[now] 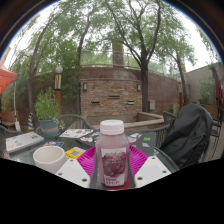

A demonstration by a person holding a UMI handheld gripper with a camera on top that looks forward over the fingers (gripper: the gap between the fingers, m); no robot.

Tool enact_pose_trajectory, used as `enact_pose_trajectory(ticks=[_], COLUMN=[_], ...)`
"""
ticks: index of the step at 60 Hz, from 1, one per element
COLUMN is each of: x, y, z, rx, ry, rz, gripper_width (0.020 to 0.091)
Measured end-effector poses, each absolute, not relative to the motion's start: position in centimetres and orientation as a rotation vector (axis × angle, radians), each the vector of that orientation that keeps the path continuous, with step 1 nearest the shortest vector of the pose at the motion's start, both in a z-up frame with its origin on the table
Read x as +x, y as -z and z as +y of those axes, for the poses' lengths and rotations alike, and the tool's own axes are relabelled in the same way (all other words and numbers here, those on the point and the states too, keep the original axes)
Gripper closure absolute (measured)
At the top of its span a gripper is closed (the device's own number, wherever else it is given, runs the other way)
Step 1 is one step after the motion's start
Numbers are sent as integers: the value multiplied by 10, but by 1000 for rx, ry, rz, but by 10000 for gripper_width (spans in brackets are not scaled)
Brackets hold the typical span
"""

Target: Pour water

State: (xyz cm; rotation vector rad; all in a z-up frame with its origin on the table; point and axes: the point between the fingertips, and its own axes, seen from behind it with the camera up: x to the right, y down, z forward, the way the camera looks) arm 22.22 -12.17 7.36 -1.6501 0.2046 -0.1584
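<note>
Pink-padded tongs (113, 165) clamp an upright bottle (113, 152) between them.

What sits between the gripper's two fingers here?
In the gripper view, a white-capped bottle with reddish contents stands between the gripper's pink pads, apparently gripped; the white cup stands beside it.

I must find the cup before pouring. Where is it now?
In the gripper view, the white cup stands on the table, left of the bottle that the claw holds.
</note>
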Motion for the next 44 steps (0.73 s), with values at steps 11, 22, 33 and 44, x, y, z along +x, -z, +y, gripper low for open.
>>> enact_pose_trajectory(ticks=[11, 22, 33, 44], x=[222, 198, 149, 111], y=[-64, -73, -112, -129], z=[-152, -208, -315, -436], rx=[-1734, -1782, -1789, -1794], ry=[183, 172, 148, 124], rz=[232, 219, 160, 184], gripper_width=[363, 266, 265, 265])
